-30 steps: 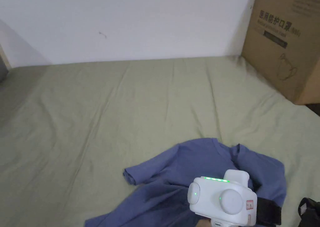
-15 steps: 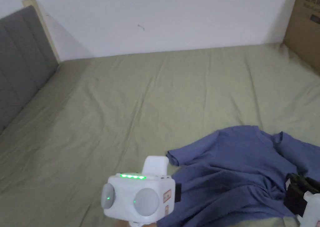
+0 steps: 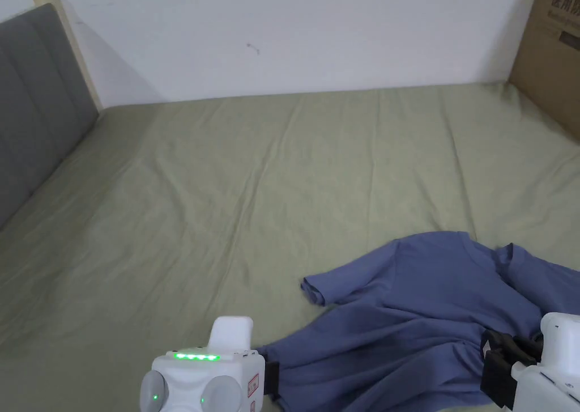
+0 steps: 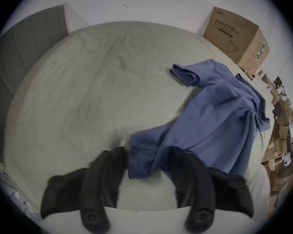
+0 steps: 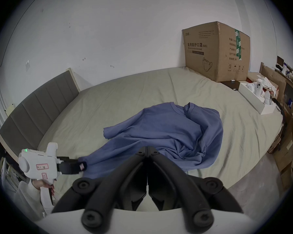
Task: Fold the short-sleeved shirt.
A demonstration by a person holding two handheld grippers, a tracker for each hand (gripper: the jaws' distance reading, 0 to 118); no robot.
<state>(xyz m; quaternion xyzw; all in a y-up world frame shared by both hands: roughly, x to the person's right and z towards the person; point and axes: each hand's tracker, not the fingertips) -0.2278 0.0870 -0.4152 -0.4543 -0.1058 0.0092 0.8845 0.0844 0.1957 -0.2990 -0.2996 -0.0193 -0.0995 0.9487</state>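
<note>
A crumpled blue short-sleeved shirt (image 3: 430,311) is spread on the bed (image 3: 226,203). Its hem corner is straddled by the left gripper (image 4: 146,160), jaws parted. The right gripper (image 5: 147,150) is closed on the shirt's hem.

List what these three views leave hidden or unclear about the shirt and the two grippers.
- Shirt: right sleeve buried in bunched folds, head view.
- Right gripper: whether its closed jaws pinch cloth; they block the contact.
- Left gripper: jaws blurred at the hem.
</note>
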